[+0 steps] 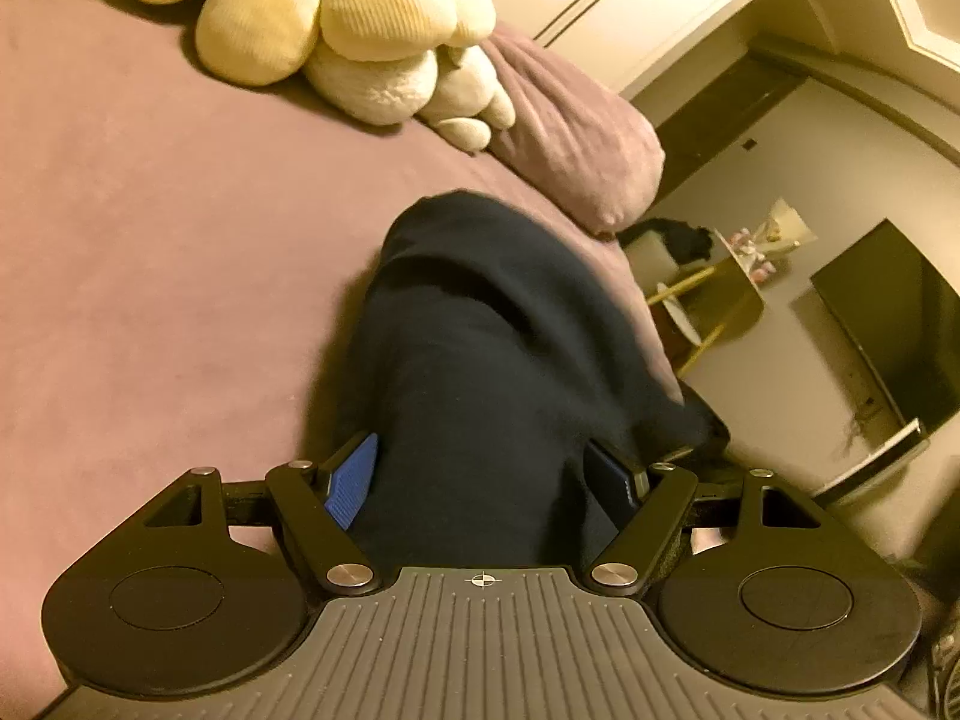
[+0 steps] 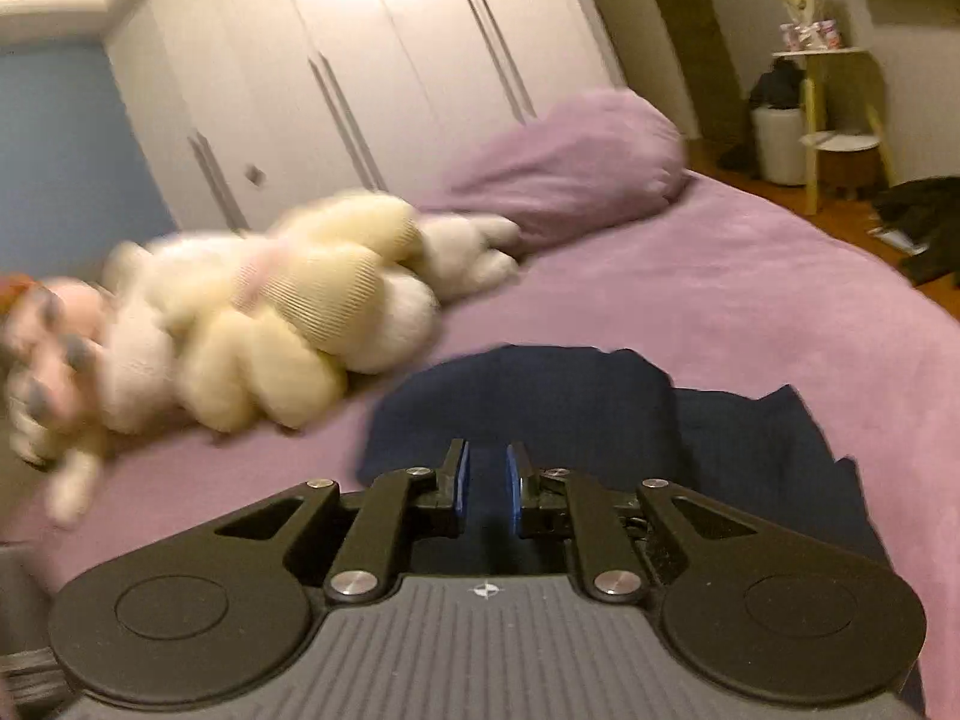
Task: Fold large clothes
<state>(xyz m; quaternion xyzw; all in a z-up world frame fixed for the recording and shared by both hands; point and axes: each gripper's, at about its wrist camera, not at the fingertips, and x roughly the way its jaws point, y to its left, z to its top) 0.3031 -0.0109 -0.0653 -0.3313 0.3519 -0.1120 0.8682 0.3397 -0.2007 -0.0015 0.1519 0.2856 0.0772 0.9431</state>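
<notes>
A dark navy garment lies bunched on the purple bed sheet near the bed's right edge. My left gripper is wide open, with the cloth bulging up between its blue-padded fingers. In the right wrist view the same garment lies in a folded heap under my right gripper. Its blue pads stand close together with a narrow gap, and dark cloth shows in that gap. I cannot tell whether they pinch it.
A pile of cream plush toys and a purple pillow lie at the head of the bed, also visible in the right wrist view. White wardrobes, a yellow side table and a dark screen stand beyond the bed.
</notes>
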